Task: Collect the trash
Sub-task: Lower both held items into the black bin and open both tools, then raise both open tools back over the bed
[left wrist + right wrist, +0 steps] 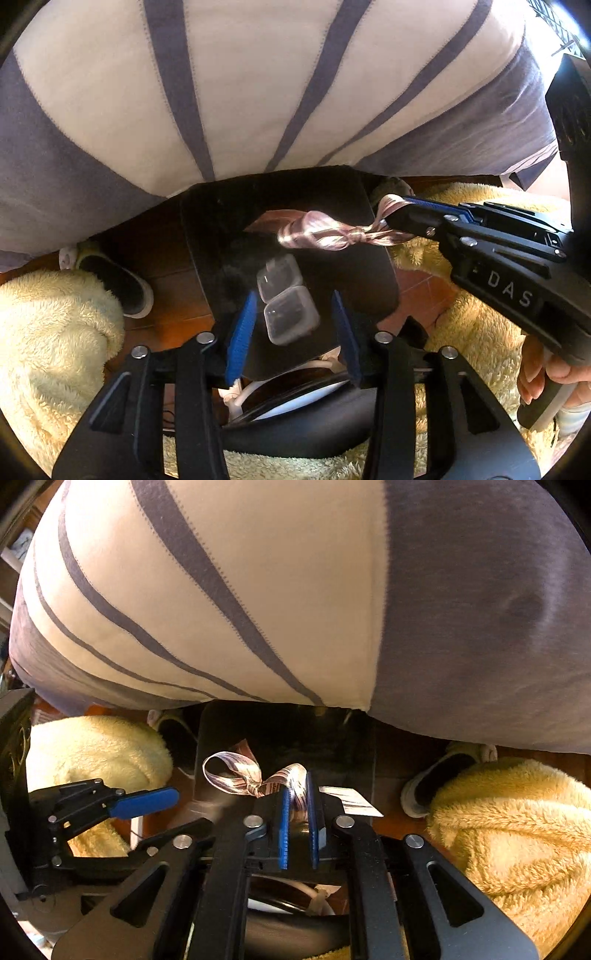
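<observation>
A knotted pink striped ribbon (325, 234) hangs over a black glossy board (221, 221); my right gripper (391, 218) is shut on one end of it. In the right wrist view the ribbon (251, 771) runs from its loop into my right gripper (298, 797), pinched between the blue pads. Two small clear plastic cases (286, 299) lie on the board between the fingers of my left gripper (295, 321), which is open and holds nothing. The left gripper (147, 803) also shows at the left of the right wrist view.
A large cream cushion with grey stripes (229, 85) fills the upper view. Fluffy yellow fabric (48, 332) lies left and right, with slippers (122, 284) on the wooden floor. A white paper slip (351, 799) lies on the board. A round white-rimmed object (291, 398) sits below.
</observation>
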`<state>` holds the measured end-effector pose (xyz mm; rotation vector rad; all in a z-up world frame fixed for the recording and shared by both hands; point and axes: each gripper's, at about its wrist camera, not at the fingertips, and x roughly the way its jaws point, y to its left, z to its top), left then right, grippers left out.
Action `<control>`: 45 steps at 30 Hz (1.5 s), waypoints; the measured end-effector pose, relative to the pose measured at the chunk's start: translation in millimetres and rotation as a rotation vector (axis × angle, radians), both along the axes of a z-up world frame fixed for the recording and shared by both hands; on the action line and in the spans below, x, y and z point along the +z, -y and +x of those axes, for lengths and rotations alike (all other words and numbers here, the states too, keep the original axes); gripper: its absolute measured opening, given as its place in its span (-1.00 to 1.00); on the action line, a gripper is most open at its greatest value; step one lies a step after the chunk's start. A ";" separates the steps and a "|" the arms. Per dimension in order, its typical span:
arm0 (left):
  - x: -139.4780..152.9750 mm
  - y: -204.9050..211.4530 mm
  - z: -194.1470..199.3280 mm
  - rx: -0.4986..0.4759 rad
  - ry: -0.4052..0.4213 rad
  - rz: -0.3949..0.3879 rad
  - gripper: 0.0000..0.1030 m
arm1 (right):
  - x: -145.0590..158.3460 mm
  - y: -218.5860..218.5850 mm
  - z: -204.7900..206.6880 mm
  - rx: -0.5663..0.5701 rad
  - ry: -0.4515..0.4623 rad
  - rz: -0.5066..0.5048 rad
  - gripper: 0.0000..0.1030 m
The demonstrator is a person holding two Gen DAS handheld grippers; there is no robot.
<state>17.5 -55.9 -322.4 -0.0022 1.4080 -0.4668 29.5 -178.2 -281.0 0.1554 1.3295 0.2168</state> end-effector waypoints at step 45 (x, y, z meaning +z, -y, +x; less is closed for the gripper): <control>205.5 -76.7 114.2 0.230 0.557 0.100 0.84 | 179.4 38.0 131.1 -0.145 0.472 0.006 0.85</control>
